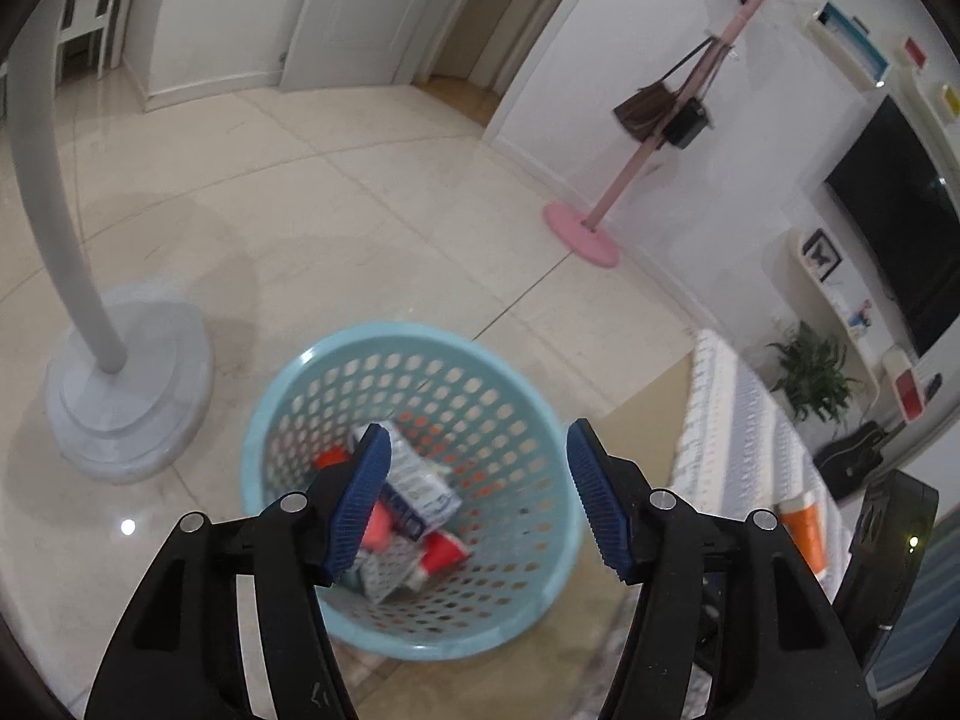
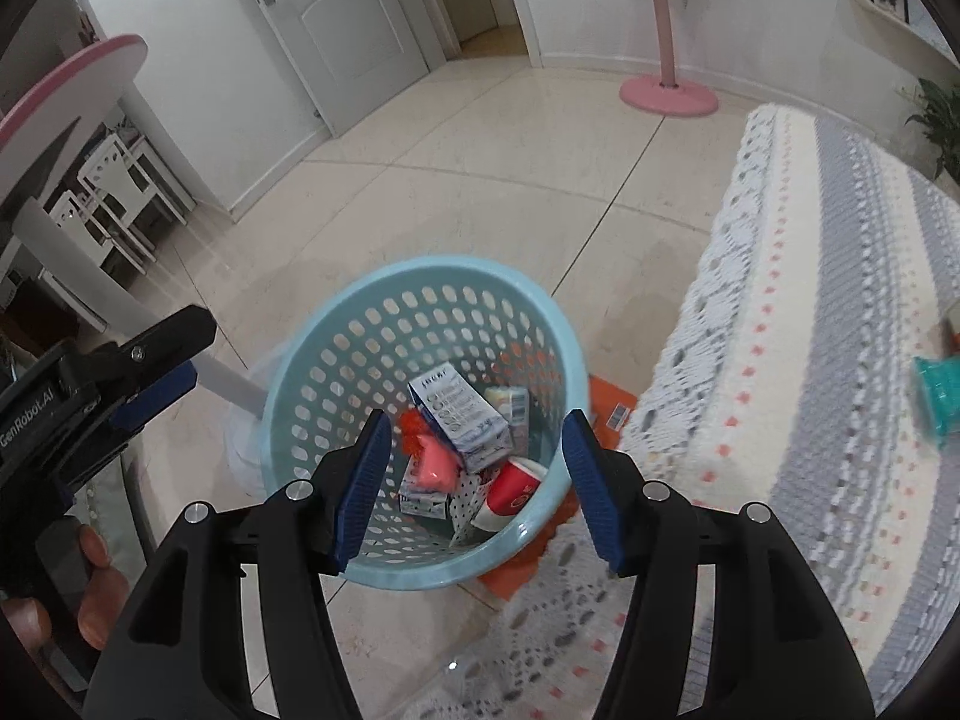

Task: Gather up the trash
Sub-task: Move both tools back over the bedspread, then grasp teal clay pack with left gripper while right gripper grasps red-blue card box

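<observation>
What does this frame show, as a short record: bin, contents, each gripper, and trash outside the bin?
bin: light blue perforated basket on the tiled floor
contents: milk carton, red paper cup, pink wrapper, other small packs
left gripper: open, empty, above the basket
right gripper: open, empty, above the basket
outside the bin: orange packet on the floor beside the basket

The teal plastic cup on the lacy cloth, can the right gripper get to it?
Probably yes. The right gripper is open and empty, and nothing blocks the teal plastic cup on the lacy cloth; it just needs to swing away from the blue basket.
</observation>
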